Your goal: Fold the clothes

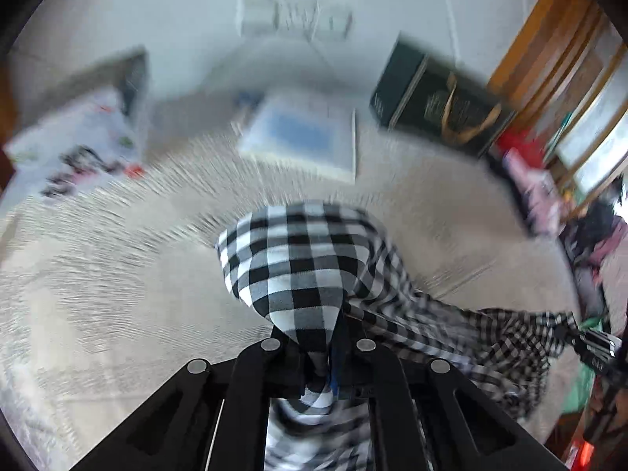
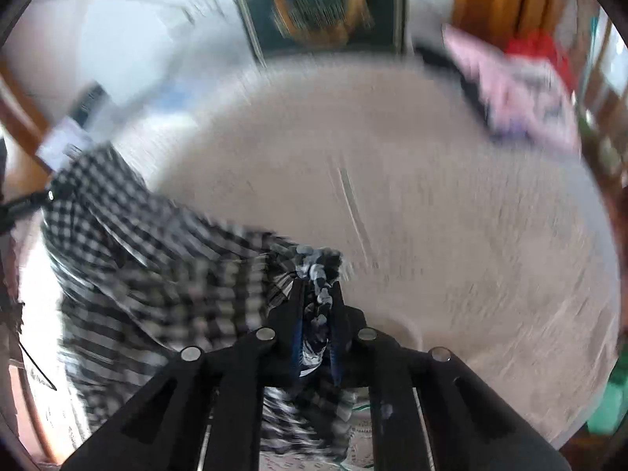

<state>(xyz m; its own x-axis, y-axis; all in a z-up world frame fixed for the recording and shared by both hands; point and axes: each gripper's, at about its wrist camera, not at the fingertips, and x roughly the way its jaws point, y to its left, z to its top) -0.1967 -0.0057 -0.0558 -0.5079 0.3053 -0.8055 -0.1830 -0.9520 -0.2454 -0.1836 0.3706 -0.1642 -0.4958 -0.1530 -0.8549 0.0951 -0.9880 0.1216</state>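
Above the beige bed cover (image 1: 451,212), both grippers held one black-and-white checked garment (image 1: 290,263).

Left of the dark bag (image 1: 439,106), a white box (image 1: 302,133) lay on the cover; its contents and any lettering were blurred beyond reading. The left gripper (image 1: 322,337) was clamped on a bunched end of the garment, whose length ran rightward to the right gripper (image 2: 318,294), likewise pinching a gathered edge. Pink clothing (image 2: 522,94) lay right of the bag.
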